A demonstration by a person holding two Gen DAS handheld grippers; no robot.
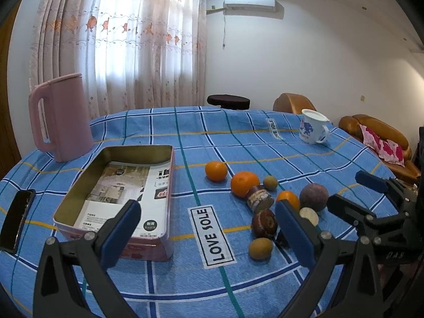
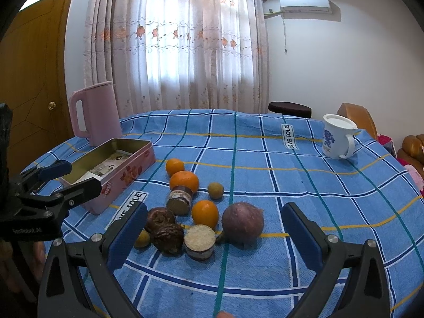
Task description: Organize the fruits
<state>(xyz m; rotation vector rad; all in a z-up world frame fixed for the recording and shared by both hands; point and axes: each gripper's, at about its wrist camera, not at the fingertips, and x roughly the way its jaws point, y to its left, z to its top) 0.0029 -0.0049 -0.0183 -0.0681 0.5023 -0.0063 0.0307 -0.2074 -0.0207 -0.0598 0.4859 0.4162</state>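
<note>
Presently both the left gripper (image 1: 209, 228) and right gripper (image 2: 214, 228) gape wide, empty; oranges (image 2: 184, 181) cluster at the pink tin's (image 2: 127, 172) four o'clock.

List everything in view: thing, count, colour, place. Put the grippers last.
oranges: three, orange, mid-table cluster
small round fruits: two, yellow-green, cluster edges
purple fruit: one, dull purple, cluster's right
brown fruits: two, dark brown, cluster front
cut pieces: two, brown skin, pale faces
tin box: one, pink, open, paper inside, left
jug: one, pink, behind the tin
mug: one, white and blue, far right
phone: one, black, left edge
tablecloth: blue plaid
left gripper: open, empty
right gripper: open, empty
</note>
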